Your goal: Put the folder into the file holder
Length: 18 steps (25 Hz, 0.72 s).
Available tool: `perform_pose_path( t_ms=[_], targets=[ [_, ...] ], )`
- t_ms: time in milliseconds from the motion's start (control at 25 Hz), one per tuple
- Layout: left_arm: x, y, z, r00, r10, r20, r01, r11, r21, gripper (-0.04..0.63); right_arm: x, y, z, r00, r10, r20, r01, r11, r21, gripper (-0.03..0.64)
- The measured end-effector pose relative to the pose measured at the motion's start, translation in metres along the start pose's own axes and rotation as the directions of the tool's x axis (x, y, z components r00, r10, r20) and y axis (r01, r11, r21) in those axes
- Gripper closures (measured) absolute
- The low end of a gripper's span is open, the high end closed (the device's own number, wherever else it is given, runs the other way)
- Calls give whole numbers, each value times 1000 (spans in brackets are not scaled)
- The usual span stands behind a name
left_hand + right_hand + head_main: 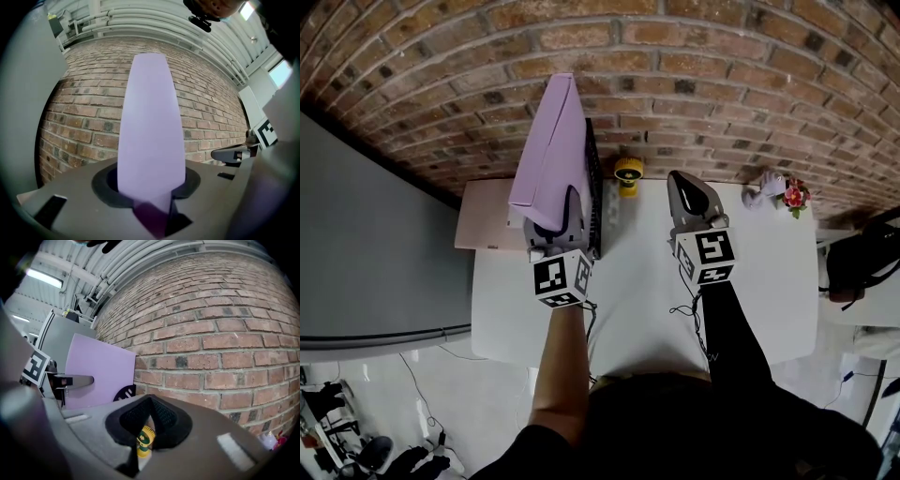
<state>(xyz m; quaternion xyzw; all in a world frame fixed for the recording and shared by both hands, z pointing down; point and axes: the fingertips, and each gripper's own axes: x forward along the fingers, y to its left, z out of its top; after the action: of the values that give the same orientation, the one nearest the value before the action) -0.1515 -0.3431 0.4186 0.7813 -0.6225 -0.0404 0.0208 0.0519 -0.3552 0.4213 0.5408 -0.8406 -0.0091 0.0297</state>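
Observation:
A lilac folder [551, 150] stands upright with my left gripper [557, 217] shut on its lower edge. In the left gripper view the folder [150, 126] rises between the jaws of that gripper [150, 199] and hides most of what lies ahead. The black file holder [593, 192] stands just right of the folder, against the brick wall; the right gripper view shows a corner of the holder [123, 393] beside the folder [98, 371]. My right gripper [682, 187] hovers over the white table [769, 281], shut and holding nothing.
A small yellow fan [627, 173] sits by the wall between the grippers and shows past the right jaws [146, 439]. A purple toy with a flower [780, 192] lies at the far right. A beige board [483, 225] lies at the table's left end.

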Motion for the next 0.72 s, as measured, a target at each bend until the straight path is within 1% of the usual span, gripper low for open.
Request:
perform_pose_path(
  t_ms=[720],
  targets=[
    [-2,6,-19,999,-4,-33,4,1000,-13,446,3,0,-2,1000,-7,-8,7,1000,-4,617]
  ],
)
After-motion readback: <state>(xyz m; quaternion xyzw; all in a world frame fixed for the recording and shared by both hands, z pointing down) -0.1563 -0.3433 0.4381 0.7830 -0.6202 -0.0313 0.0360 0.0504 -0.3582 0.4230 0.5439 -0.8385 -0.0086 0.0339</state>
